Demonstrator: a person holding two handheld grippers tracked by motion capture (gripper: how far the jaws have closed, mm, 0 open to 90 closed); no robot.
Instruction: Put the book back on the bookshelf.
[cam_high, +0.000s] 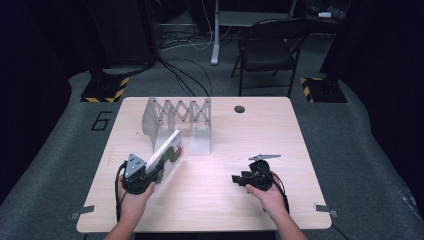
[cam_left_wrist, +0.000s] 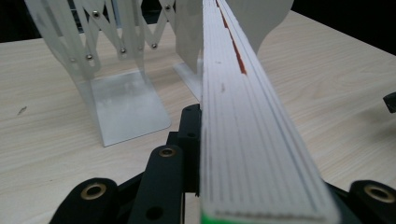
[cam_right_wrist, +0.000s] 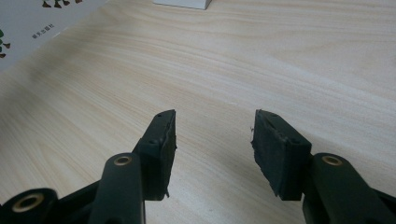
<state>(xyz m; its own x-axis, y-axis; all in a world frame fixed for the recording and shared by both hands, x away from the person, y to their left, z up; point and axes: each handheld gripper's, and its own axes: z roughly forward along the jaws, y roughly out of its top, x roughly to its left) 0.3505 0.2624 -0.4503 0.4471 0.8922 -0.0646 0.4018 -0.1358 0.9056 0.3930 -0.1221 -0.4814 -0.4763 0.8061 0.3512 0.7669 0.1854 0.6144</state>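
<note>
- Grey carpet floor, dark room, black folding chair (cam_high: 265, 50) behind a light wood table (cam_high: 225, 200); that's the high view.
- High view: left gripper (cam_high: 150, 176) at the table's near left, clamped on the lower end of a white picture book (cam_high: 167, 154) with green and dark artwork on the cover. Book is tilted, its far end pointing toward a metal expanding bookend rack (cam_high: 179, 122) that stands at the table's far left. Book's far end sits just beside the rack's near side.
- High view: right gripper (cam_high: 240, 179) at near right, held in the right hand (cam_high: 267, 192), jaws pointing left over bare wood, well apart from the book.
- Left gripper view: book's page edge (cam_left_wrist: 247, 135) runs up the frame from between the black jaws, jaws pressed on both sides of it. Rack's scissor links and flat metal base plates (cam_left_wrist: 126, 105) stand on the table behind and to the left.
- Right gripper view: jaws (cam_right_wrist: 212, 135) apart, nothing between the pads, just wood grain under them. Book cover corner (cam_right_wrist: 32, 28) at top left, rack base edge (cam_right_wrist: 182, 3) at top.
</note>
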